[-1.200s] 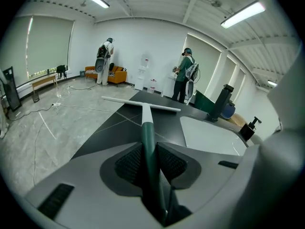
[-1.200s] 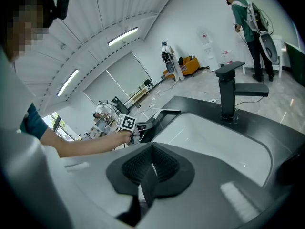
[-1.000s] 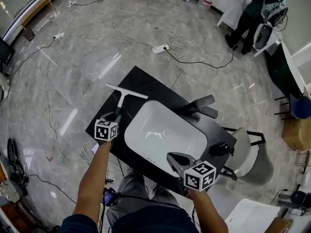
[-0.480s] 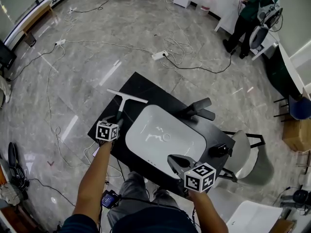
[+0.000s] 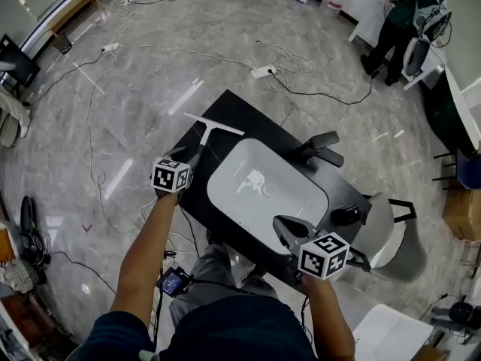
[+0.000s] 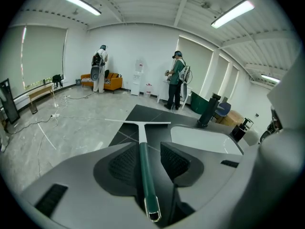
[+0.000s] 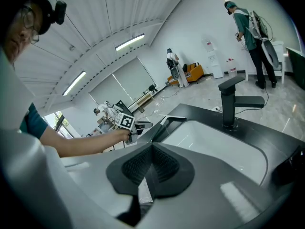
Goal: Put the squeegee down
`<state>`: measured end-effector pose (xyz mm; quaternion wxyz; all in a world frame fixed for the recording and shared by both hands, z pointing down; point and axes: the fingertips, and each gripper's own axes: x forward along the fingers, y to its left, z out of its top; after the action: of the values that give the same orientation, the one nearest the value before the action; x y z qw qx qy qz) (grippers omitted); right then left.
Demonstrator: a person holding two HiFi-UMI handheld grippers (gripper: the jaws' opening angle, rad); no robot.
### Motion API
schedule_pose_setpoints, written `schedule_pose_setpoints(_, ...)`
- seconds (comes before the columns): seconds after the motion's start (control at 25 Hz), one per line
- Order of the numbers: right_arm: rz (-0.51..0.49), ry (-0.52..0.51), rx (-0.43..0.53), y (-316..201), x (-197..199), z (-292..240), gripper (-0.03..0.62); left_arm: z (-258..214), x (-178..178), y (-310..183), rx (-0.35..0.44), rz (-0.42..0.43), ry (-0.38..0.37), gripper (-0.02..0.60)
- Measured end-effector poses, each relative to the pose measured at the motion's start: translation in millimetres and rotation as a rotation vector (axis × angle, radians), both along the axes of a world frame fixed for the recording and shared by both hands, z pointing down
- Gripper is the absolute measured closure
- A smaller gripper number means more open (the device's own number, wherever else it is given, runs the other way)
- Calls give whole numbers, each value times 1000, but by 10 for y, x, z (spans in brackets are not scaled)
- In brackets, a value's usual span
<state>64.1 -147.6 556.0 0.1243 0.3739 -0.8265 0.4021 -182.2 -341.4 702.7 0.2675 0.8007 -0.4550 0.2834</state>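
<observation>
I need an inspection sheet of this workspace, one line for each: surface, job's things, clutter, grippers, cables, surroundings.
Surface: black counter with white sink and black faucet.
Job's things: squeegee lies on the counter, left of the sink.
Clutter: one small black object at the counter's right end.
Grippers: left gripper open, squeegee handle between its jaws; right gripper shut, empty.
Cables: loose cables on the floor, with a power strip.
Surroundings: white chair beside the counter; a person stands far off.
</observation>
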Motion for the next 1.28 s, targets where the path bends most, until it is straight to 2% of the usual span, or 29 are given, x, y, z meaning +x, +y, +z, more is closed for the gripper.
schedule_pose_setpoints(0.28,-27,7,39,158,74,-243,585,-969,-245,314,161,-35,51,440)
schedule_pose_setpoints(0.52,-38,7,99,311,177,-566,585,-1977,-343,737,334,-33,99,481)
schedule_pose_setpoints(0.64,-46,27,156,368,240,-706,585,-2410,-248,970,405,-3,139,505)
schedule_pose_setpoints(0.92,-92,121,339,641,444,-1162,588,-3171,116,1586,517,56,212,518)
schedule_pose_setpoints(1.08,-66,128,376,778,672,-1335,588,-3438,276,1845,561,50,230,523)
schedule_pose_setpoints(1.28,-29,127,403,959,967,-1476,588,-3593,473,1994,578,54,233,525)
